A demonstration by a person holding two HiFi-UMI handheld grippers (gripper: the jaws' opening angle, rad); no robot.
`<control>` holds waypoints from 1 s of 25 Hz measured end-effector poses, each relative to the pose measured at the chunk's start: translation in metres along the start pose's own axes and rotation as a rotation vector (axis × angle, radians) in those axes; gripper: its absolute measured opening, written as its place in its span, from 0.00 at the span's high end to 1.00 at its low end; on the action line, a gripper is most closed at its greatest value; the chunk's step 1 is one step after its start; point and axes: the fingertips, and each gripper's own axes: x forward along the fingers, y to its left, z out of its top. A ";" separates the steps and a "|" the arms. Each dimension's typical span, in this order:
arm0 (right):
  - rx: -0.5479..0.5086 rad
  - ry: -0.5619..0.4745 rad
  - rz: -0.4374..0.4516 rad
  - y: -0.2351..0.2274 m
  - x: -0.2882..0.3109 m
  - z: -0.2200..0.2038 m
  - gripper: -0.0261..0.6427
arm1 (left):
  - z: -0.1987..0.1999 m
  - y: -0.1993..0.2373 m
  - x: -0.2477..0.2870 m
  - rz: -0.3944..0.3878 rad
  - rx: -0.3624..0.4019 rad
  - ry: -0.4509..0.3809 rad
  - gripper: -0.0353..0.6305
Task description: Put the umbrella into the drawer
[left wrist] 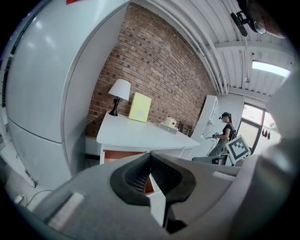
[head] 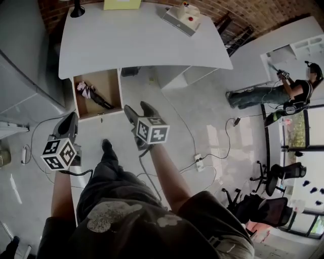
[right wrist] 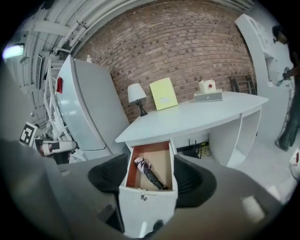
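Umbrella (head: 93, 95) in open drawer (head: 120, 87); lamp (head: 77, 9), box (head: 183, 17) on desk (head: 136, 43).

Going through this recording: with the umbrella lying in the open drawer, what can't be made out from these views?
- Head view: the umbrella is too small to make out its pattern or handle.
- Left gripper view: the left gripper body covers the drawer except an orange sliver, so no umbrella shows there.
- Right gripper view: the small fitting on the drawer front is too small to identify, and the right gripper hides the front's lower edge.

Lamp (right wrist: 136, 93), yellow board (right wrist: 163, 94), boxy device (right wrist: 208, 96) on white desk (right wrist: 201, 115)
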 end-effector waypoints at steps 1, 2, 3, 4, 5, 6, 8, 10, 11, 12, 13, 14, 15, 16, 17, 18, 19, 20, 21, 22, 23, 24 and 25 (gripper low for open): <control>-0.005 -0.012 0.000 0.001 -0.012 0.000 0.50 | -0.002 -0.008 -0.011 0.000 0.003 -0.008 0.93; -0.009 -0.022 0.001 0.004 -0.023 -0.002 0.50 | -0.005 -0.015 -0.022 -0.001 0.007 -0.011 0.93; -0.010 -0.030 0.002 0.008 -0.035 -0.005 0.51 | -0.009 -0.020 -0.033 -0.001 0.009 -0.009 0.93; -0.011 -0.036 0.003 0.012 -0.045 -0.009 0.51 | -0.013 -0.024 -0.044 0.000 0.007 -0.006 0.93; -0.012 -0.041 0.005 0.016 -0.055 -0.012 0.52 | -0.018 -0.028 -0.055 0.003 0.002 -0.004 0.93; -0.011 -0.045 0.008 0.019 -0.064 -0.016 0.55 | -0.022 -0.030 -0.065 0.007 -0.003 -0.002 0.93; -0.004 -0.047 0.010 0.023 -0.081 -0.025 0.56 | -0.030 -0.036 -0.084 0.018 -0.007 0.001 0.93; 0.013 -0.055 -0.006 0.020 -0.097 -0.032 0.65 | -0.035 -0.043 -0.097 0.025 -0.005 0.004 0.93; 0.025 -0.062 -0.021 0.017 -0.105 -0.034 0.73 | -0.037 -0.047 -0.101 0.025 -0.003 0.007 0.93; 0.038 -0.068 -0.036 0.014 -0.111 -0.036 0.75 | -0.037 -0.050 -0.105 0.023 0.001 0.010 0.93; 0.049 -0.074 -0.049 0.012 -0.116 -0.037 0.77 | -0.038 -0.054 -0.107 0.020 0.010 0.013 0.93; 0.058 -0.078 -0.058 0.011 -0.121 -0.038 0.86 | -0.038 -0.058 -0.108 0.015 0.021 0.016 0.93; 0.061 -0.080 -0.062 0.011 -0.124 -0.040 0.89 | -0.037 -0.061 -0.109 0.009 0.033 0.019 0.93; 0.060 -0.082 -0.062 0.012 -0.128 -0.041 0.92 | -0.037 -0.065 -0.111 0.003 0.044 0.020 0.93; 0.056 -0.083 -0.060 0.014 -0.131 -0.042 0.95 | -0.036 -0.070 -0.112 -0.003 0.052 0.020 0.93; 0.051 -0.083 -0.056 0.016 -0.134 -0.042 0.95 | -0.035 -0.074 -0.114 -0.009 0.058 0.019 0.93; 0.046 -0.082 -0.052 0.018 -0.137 -0.043 0.95 | -0.034 -0.078 -0.115 -0.016 0.065 0.017 0.93; 0.042 -0.081 -0.048 0.021 -0.139 -0.044 0.95 | -0.032 -0.081 -0.117 -0.022 0.072 0.016 0.93; 0.038 -0.080 -0.045 0.024 -0.140 -0.044 0.95 | -0.030 -0.083 -0.117 -0.028 0.080 0.016 0.93; 0.035 -0.080 -0.043 0.027 -0.140 -0.043 0.95 | -0.028 -0.082 -0.118 -0.033 0.087 0.016 0.93; 0.030 -0.081 -0.041 0.031 -0.140 -0.042 0.95 | -0.027 -0.081 -0.118 -0.038 0.093 0.017 0.93; 0.025 -0.083 -0.041 0.035 -0.139 -0.041 0.95 | -0.025 -0.080 -0.118 -0.044 0.096 0.016 0.93; 0.018 -0.085 -0.041 0.040 -0.139 -0.040 0.95 | -0.024 -0.078 -0.120 -0.050 0.097 0.015 0.93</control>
